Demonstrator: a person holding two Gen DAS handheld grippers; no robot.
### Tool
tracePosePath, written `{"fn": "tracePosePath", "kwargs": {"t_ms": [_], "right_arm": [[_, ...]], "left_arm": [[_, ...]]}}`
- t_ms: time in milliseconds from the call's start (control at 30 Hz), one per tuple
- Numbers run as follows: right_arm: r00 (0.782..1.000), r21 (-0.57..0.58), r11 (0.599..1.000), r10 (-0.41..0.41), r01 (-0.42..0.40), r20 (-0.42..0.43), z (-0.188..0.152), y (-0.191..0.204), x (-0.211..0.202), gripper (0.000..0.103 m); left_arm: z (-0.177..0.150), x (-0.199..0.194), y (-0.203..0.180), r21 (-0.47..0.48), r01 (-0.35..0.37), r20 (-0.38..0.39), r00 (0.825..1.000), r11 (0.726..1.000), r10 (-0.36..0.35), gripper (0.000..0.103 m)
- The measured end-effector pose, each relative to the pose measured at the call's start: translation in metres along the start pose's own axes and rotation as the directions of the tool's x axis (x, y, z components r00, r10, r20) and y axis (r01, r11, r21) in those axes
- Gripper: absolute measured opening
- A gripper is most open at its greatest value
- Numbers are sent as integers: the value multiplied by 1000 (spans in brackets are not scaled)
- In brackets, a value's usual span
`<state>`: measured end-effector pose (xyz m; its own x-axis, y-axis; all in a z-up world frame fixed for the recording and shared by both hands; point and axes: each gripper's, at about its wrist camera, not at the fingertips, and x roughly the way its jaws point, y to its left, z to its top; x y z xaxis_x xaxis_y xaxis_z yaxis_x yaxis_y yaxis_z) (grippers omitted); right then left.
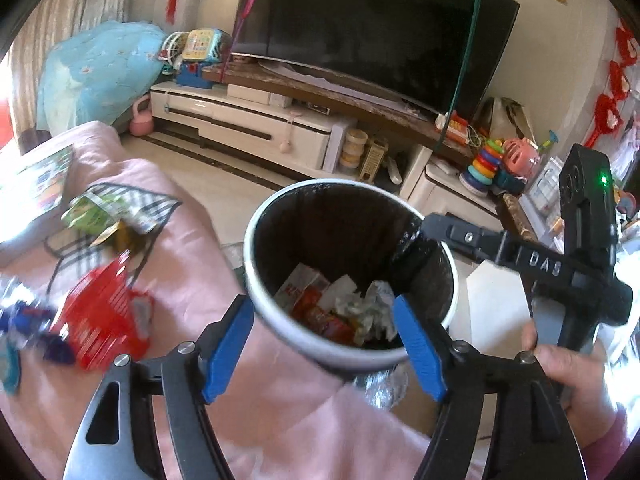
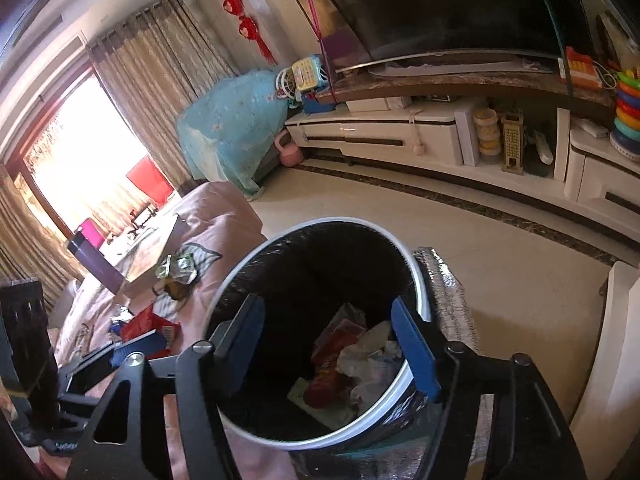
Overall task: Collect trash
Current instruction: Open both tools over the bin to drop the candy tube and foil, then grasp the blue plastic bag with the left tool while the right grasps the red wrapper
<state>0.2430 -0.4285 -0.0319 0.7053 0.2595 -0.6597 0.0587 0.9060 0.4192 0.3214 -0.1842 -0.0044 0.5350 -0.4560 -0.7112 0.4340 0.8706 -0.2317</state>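
a pink-covered bed point(image 1: 256, 412) borders the white trash bin point(image 1: 280, 320), crumpled wrappers point(image 1: 344, 312) at its bottom; left gripper point(image 1: 324, 344) and right gripper point(image 2: 328, 344) hover above, jaws spread wide, empty; red packet point(image 1: 104, 320) on the bed.

Pink cover strewn with wrappers, bin on the tiled floor beside it

On the pink cover point(image 1: 248, 408) lie a red packet point(image 1: 106, 320), a green wrapper point(image 1: 94, 210) farther off on a checked cloth point(image 1: 156, 206), and a book point(image 1: 36, 184) at far left; the white bin point(image 1: 348, 276) stands on the floor point(image 1: 216, 184) to its right.
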Motion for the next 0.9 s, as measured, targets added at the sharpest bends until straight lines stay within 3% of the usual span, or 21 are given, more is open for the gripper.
{"fn": "tracePosePath", "kwargs": {"t_ms": [167,200,467,900], "right_arm": [[1000,13,1000,24,-24,17,-11,15,-10,99],[999,22,999,29,-29,14,-16,20,-11,100],[997,-31,997,69,-70,-23,-51,66,-13,100],[988,-159,979,111,-128,-111,-97,142,10,100]], "left_arm": [[-33,-34,25,-59,-24,9,1000,998,25,75],[-37,-41,30,-70,-36,9,999,997,36,75],[-79,-93,68,-153,-108,4,994,982,109,75],[-108,-146,107,-284,-179,-1,983,942,186,75]]}}
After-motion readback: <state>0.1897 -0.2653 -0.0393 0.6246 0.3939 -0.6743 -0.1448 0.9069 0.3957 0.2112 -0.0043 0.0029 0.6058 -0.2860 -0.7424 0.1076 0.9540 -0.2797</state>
